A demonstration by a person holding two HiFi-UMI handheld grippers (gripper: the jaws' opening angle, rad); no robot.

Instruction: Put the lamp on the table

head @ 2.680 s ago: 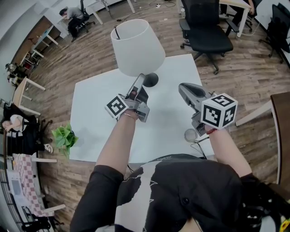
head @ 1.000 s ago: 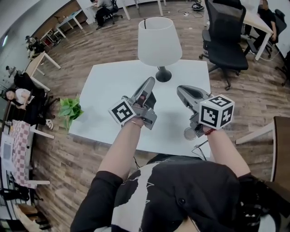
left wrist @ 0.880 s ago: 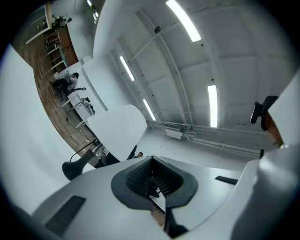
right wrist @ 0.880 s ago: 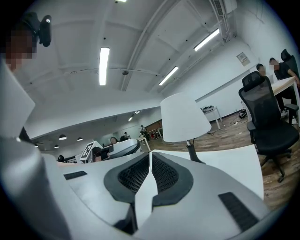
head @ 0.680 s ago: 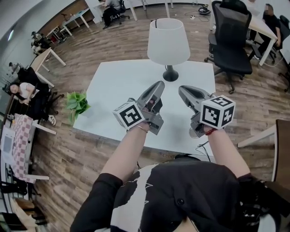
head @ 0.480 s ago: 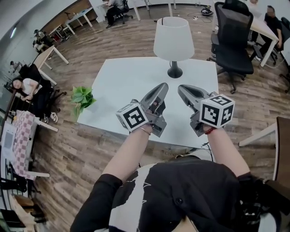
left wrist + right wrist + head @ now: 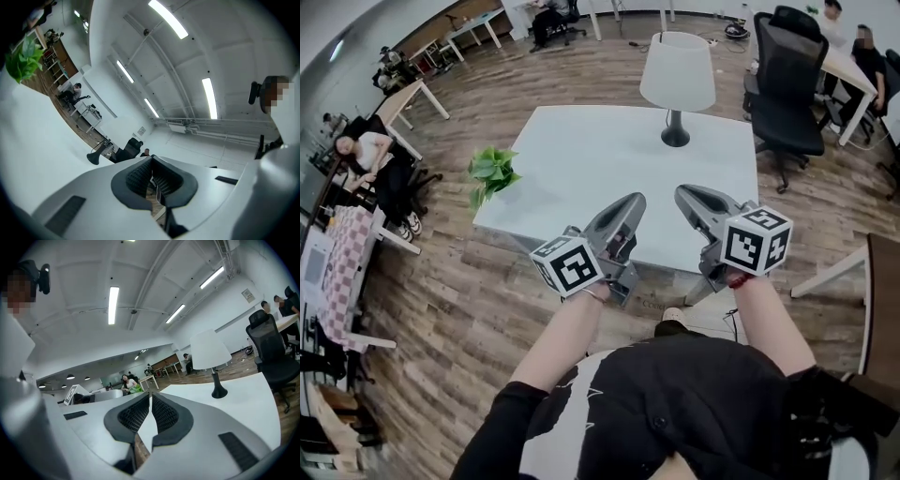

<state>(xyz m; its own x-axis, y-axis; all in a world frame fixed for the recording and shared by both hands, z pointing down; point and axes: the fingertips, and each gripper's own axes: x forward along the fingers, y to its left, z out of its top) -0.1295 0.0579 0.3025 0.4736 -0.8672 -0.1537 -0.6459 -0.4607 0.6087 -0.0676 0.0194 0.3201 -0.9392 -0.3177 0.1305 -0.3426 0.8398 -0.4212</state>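
Observation:
The lamp (image 7: 677,75), with a white shade and a black stem and base, stands upright near the far edge of the white table (image 7: 581,178). It also shows in the right gripper view, where the lamp (image 7: 211,355) stands far beyond the jaws. My left gripper (image 7: 632,202) is shut and empty, over the table's near edge. My right gripper (image 7: 684,195) is shut and empty beside it. Both are well back from the lamp. In the left gripper view, the left gripper (image 7: 151,161) points slightly upward, and only the lamp's black base (image 7: 93,157) shows.
A green plant (image 7: 491,170) sits by the table's left side. A black office chair (image 7: 787,89) stands right of the table, with another table (image 7: 848,70) and people behind it. A person (image 7: 366,155) sits at desks on the left. Wooden floor surrounds the table.
Both grippers have drawn back from the lamp toward the table's near edge. The whole view has backed away, so the lamp and table now lie farther off. The lamp stays upright.

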